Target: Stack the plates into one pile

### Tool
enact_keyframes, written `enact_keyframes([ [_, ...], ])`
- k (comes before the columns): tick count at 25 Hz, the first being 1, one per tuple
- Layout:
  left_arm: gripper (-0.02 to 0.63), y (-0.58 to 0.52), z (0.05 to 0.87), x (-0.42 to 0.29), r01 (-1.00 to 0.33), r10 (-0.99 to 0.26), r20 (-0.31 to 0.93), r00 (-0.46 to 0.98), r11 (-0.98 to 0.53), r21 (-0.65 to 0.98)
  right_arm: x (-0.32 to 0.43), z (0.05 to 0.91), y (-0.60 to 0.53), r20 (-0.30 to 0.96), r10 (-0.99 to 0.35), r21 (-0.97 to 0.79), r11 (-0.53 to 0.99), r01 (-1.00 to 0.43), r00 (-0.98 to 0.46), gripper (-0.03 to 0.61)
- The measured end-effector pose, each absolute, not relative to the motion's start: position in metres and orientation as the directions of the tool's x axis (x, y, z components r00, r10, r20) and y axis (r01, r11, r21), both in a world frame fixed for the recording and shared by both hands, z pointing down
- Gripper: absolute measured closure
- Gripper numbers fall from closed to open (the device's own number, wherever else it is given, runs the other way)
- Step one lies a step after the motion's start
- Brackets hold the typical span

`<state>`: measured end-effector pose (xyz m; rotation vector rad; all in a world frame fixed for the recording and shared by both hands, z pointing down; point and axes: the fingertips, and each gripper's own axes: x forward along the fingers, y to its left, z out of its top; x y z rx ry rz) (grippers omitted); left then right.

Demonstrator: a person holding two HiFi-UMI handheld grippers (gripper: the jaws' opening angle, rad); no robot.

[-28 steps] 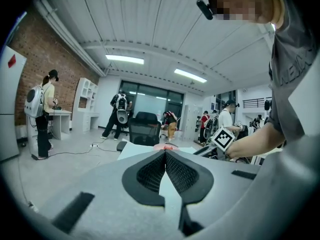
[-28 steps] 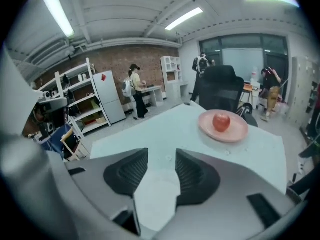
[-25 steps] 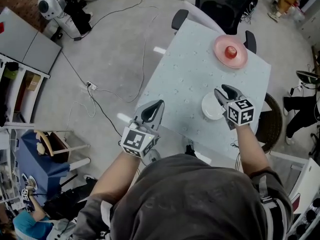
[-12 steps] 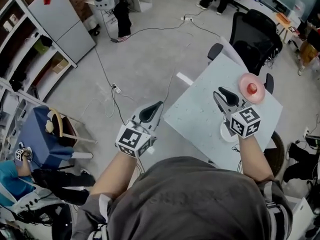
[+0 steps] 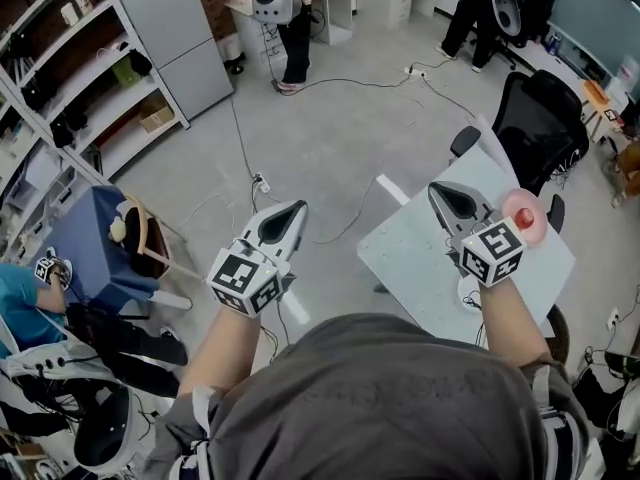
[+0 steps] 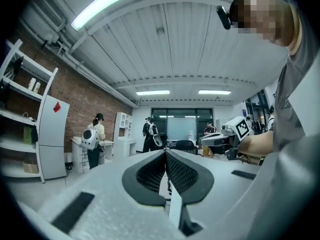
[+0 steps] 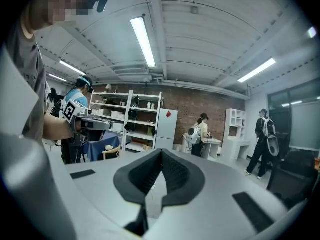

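Observation:
A pink plate [image 5: 522,211] with a small red thing on it sits at the far right corner of the pale blue table [image 5: 420,258]. A sliver of a white plate [image 5: 467,291] shows near the table's front edge, mostly hidden behind my right hand. Both grippers are held high off the table and point level across the room. My left gripper [image 5: 298,208] [image 6: 165,152] hangs over the floor left of the table, shut and empty. My right gripper [image 5: 434,189] [image 7: 161,152] is over the table's left part, also shut with nothing in it.
A black office chair [image 5: 540,118] stands behind the table. Shelving [image 5: 70,88] and a grey cabinet [image 5: 185,38] line the left wall. A blue-draped stand [image 5: 95,243] is at left. Cables [image 5: 330,83] run over the floor. People stand by a white desk [image 5: 290,8] at the back.
Both grippers have risen away from the table and the view has swung out to the room. The right gripper's jaws have gone from open to shut, empty.

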<state>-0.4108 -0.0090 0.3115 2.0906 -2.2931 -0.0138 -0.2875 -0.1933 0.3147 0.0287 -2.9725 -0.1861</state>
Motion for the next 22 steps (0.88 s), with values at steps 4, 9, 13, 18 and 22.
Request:
enact_keyframes([
  [4,0.607,0.003,0.302,-0.418,-0.994,-0.994,0.014,-0.112,0.112,0.015,-0.294,0.313,-0.189,0.164,-0.011,0.108,0.994,0.006,-0.986,0.586],
  [9,0.607,0.009,0.297,-0.415,-0.994,-0.994,0.011,-0.107,0.107,-0.007,-0.295,0.315,-0.185,0.16,-0.009,0.088,0.996,0.005,-0.987,0.586],
  [13,0.607,0.01,0.297,-0.411,-0.995,-0.995,0.009,-0.099,0.099,0.002,-0.293,0.315,-0.183,0.161,-0.011,0.083,0.997,0.003,-0.987,0.588],
  [18,0.607,0.007,0.297,-0.407,-0.996,-0.996,0.013,-0.089,0.089,0.012,-0.287,0.316,-0.184,0.172,-0.018,0.085,0.996,-0.004,-0.985,0.588],
  [22,0.607,0.006,0.298,-0.4,-0.997,-0.997,0.012,-0.08,0.08,0.013,-0.282,0.319,-0.184,0.175,-0.024,0.086,0.996,-0.009,-0.984,0.588],
])
